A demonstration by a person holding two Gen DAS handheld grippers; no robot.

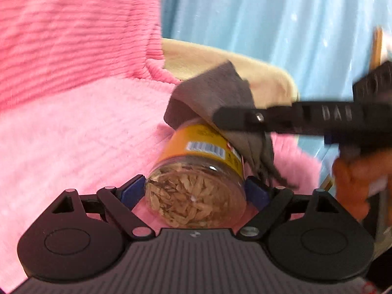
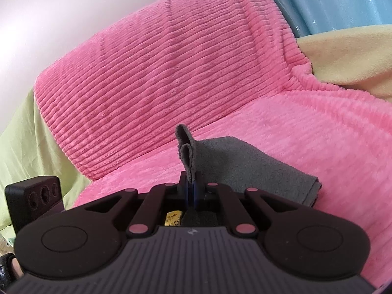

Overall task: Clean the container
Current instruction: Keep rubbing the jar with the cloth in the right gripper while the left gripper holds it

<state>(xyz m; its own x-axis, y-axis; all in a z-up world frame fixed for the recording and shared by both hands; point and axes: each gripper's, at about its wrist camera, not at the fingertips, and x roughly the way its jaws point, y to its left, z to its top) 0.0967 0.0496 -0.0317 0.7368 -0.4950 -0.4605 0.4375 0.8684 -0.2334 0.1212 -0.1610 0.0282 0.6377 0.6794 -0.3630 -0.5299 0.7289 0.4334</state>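
Observation:
A clear plastic jar [image 1: 196, 171] with a yellow label and dry flakes inside lies on its side, its base toward the camera. My left gripper [image 1: 194, 191] is shut on the jar, a blue pad at each side. My right gripper [image 1: 220, 116] reaches in from the right of the left wrist view, pressing a grey cloth [image 1: 213, 93] over the jar's far end. In the right wrist view, my right gripper [image 2: 190, 188] is shut on a fold of the grey cloth [image 2: 245, 166], which drapes to the right. A bit of yellow label [image 2: 173, 218] shows beneath.
A pink ribbed blanket [image 2: 171, 73] covers a sofa back and seat behind the jar. A cream cover [image 1: 220, 58] and a blue starred curtain [image 1: 281, 17] lie beyond. A hand [image 1: 352, 183] holds the right gripper. A green sheet [image 2: 22, 147] is at the left.

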